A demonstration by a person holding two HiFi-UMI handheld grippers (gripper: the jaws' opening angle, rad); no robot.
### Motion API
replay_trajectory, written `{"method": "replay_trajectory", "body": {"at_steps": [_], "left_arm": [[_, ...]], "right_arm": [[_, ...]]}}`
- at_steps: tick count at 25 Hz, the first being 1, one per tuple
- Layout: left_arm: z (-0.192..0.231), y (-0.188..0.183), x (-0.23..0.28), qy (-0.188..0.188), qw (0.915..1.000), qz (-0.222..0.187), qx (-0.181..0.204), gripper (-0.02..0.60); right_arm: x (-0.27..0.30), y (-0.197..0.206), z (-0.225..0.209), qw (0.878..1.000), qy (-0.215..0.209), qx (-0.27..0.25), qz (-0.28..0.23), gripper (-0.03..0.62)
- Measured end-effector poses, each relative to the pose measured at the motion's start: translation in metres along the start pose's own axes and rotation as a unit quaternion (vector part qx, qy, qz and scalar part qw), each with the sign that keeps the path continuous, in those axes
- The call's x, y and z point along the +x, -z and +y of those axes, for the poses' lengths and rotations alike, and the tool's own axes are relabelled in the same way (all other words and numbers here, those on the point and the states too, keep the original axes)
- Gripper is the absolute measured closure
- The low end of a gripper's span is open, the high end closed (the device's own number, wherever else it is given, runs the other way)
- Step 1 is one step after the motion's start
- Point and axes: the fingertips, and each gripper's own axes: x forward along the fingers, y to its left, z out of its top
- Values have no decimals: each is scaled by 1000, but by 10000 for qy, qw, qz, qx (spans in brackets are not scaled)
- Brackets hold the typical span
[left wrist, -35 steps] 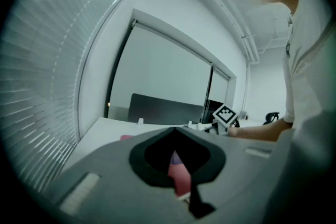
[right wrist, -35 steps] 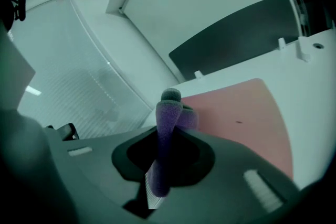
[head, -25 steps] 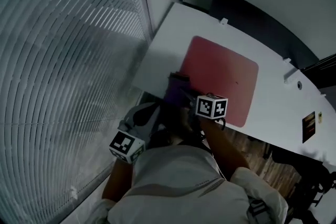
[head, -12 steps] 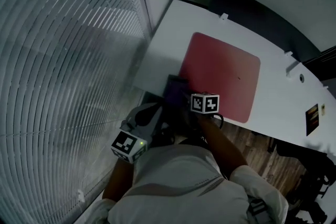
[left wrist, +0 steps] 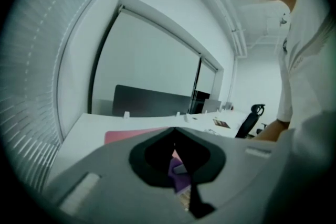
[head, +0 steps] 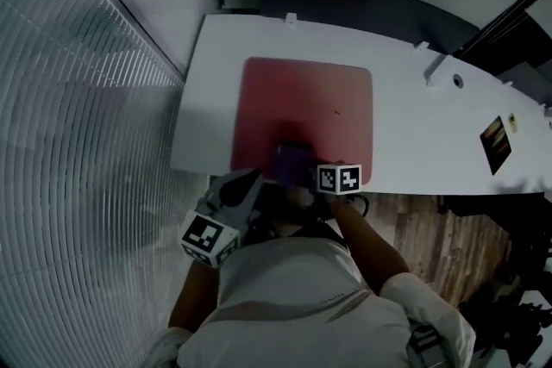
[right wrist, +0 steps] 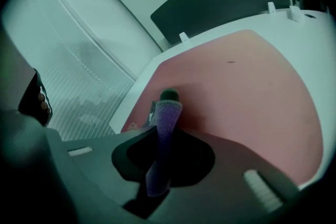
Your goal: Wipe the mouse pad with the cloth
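A red mouse pad (head: 306,103) lies on the white desk (head: 423,142). A purple cloth (head: 293,159) rests on the pad's near edge, and my right gripper (head: 309,172) is shut on it. In the right gripper view the cloth (right wrist: 167,123) stands pinched upright between the jaws of the right gripper (right wrist: 167,105), over the mouse pad (right wrist: 236,86). My left gripper (head: 235,190) hangs off the desk's front edge, to the left of the cloth, touching nothing. The left gripper view shows that left gripper (left wrist: 176,165) with jaws together and the cloth (left wrist: 176,173) beyond them.
A dark partition (head: 362,0) runs along the desk's far edge. A small dark card (head: 494,134) and a round cable port (head: 456,82) sit at the desk's right. Window blinds (head: 78,142) fill the left. An office chair (left wrist: 252,118) stands further off.
The right gripper has carried the cloth from the desk's edge beside the pad onto the pad's near edge. The head view has swung round. The left gripper has stayed low.
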Motion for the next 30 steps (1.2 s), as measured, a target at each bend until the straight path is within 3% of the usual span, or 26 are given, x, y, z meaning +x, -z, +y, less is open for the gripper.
{"method": "replay_trajectory", "body": {"at_steps": [7, 17, 22, 26, 30], "left_arm": [[-71, -12, 89, 663, 9975, 150, 195, 581], [-173, -10, 194, 1541, 9869, 160, 442, 581], [-199, -15, 211, 1756, 9828, 181, 545, 581], [-205, -25, 213, 1814, 9812, 69, 652, 581], [-199, -41, 200, 1672, 9831, -147, 738, 581]], "right_arm": [[-80, 5, -91, 9982, 372, 378, -278, 548], [-191, 23, -212, 9894, 997, 821, -661, 548], [-228, 27, -235, 9816, 1186, 1158, -946, 548], [-256, 9, -228, 9766, 1308, 888, -1455, 548], [-276, -24, -193, 9708, 1156, 378, -2068, 548]]}}
